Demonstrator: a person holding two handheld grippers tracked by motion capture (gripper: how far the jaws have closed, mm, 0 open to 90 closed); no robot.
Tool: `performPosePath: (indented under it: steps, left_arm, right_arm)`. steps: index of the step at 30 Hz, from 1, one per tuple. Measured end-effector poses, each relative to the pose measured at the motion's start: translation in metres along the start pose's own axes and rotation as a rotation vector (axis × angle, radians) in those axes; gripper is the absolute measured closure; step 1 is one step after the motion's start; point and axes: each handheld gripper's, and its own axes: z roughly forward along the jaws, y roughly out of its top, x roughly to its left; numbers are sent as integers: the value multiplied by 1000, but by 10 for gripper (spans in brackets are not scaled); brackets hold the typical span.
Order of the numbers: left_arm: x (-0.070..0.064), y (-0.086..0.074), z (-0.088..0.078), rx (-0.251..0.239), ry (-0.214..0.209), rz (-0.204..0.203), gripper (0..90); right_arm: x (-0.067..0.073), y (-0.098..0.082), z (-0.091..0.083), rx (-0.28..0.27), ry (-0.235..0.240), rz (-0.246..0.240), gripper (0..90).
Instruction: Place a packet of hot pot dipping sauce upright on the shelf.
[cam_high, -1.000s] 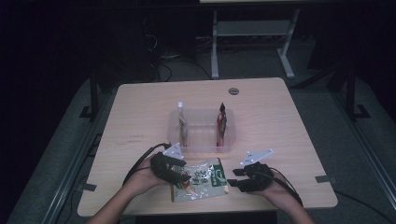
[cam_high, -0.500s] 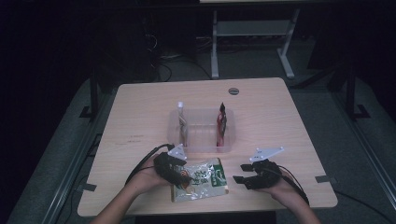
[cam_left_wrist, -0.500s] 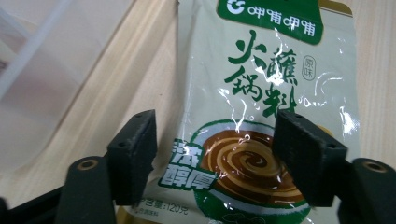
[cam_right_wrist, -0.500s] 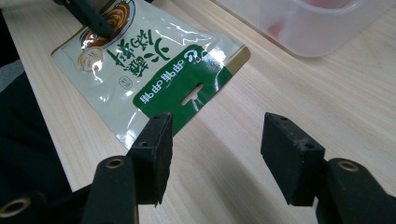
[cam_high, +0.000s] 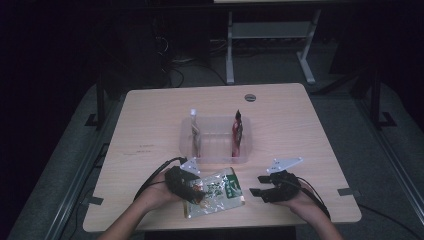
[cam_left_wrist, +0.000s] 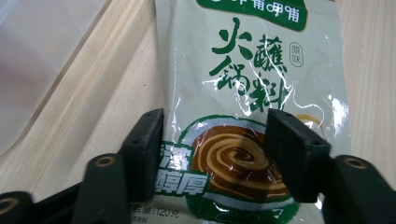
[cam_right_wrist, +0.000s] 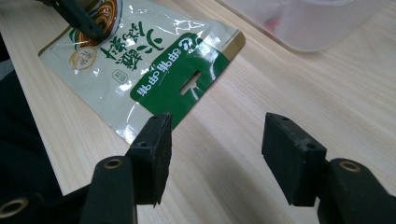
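- A dim lab or test room, not a home.
- A bare wooden table (cam_high: 150, 130) stands alone on grey carpet.
- Metal stand legs (cam_high: 270, 45) and loose cables (cam_high: 175, 70) lie behind in darkness.

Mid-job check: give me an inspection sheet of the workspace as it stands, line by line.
Surface: light wooden table, dimly lit.
Job's things: green-and-white sauce pouch lying flat near the front edge; clear plastic bin behind it, with a pale packet and a red packet standing inside.
Clutter: nothing seen.
Grippers: left gripper over the pouch's printed end, jaws open, having just been closing, pouch beneath them; right gripper open over bare wood beside the pouch's green end.
Cables: black cable trailing from the left gripper; another from the right.
Surroundings: dark room, white metal frame behind the table.
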Motion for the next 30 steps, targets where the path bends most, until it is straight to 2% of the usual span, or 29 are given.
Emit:
performPosePath:
  steps: [6,9,14,18,21,25,30]
  left_arm:
    - [1,-3,-1,-18,13,12,606]
    - [2,-3,-2,-20,3,13,725]
    - [3,-3,-4,-14,-8,32,847]
    - [4,-3,-5,-25,-23,18,885]
    - [7,-4,-8,-49,-44,13,893]
    - [6,-4,-16,-99,-60,13,896]
    - [4,-4,-29,-170,-72,31,897]
  right_arm:
    - [1,0,1,2,2,4,422]
    - [1,1,1,2,4,7,421]
    - [2,1,2,0,10,3,411]
    - [1,1,3,-1,15,-1,403]
    - [1,1,2,-11,21,-3,390]
    - [0,4,-2,-39,41,22,360]
    - [0,9,-6,-76,108,48,319]
